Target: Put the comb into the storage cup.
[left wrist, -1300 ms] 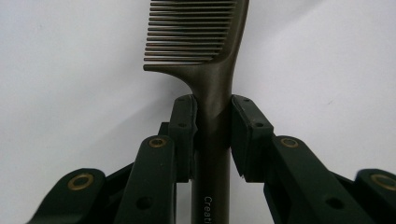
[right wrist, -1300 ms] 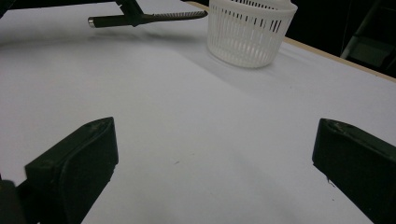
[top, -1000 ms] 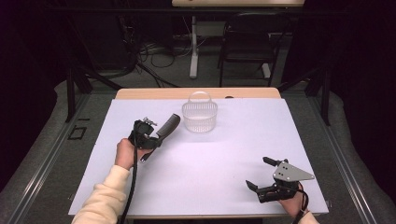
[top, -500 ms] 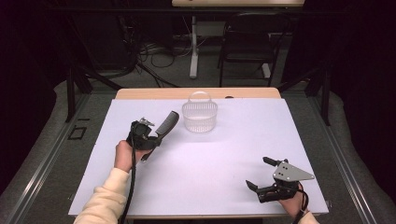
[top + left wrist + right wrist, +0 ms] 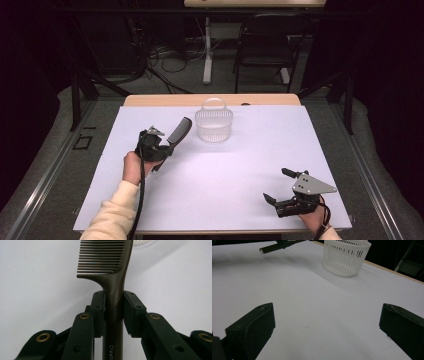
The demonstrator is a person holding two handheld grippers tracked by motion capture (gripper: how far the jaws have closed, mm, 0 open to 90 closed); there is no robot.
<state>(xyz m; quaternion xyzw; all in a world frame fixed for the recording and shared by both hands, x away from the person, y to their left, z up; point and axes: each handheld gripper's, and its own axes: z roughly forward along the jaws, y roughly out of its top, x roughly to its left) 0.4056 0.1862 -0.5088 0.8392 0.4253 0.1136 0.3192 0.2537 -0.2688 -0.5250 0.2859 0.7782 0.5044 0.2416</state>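
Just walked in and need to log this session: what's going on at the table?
A person's left gripper is shut on the handle of a dark comb, held above the white sheet with its teeth end pointing toward the white basket. The right gripper rests open near the front right corner, holding nothing.

comb (image 5: 113, 277) tip cut off at top edge, handle print partly hidden
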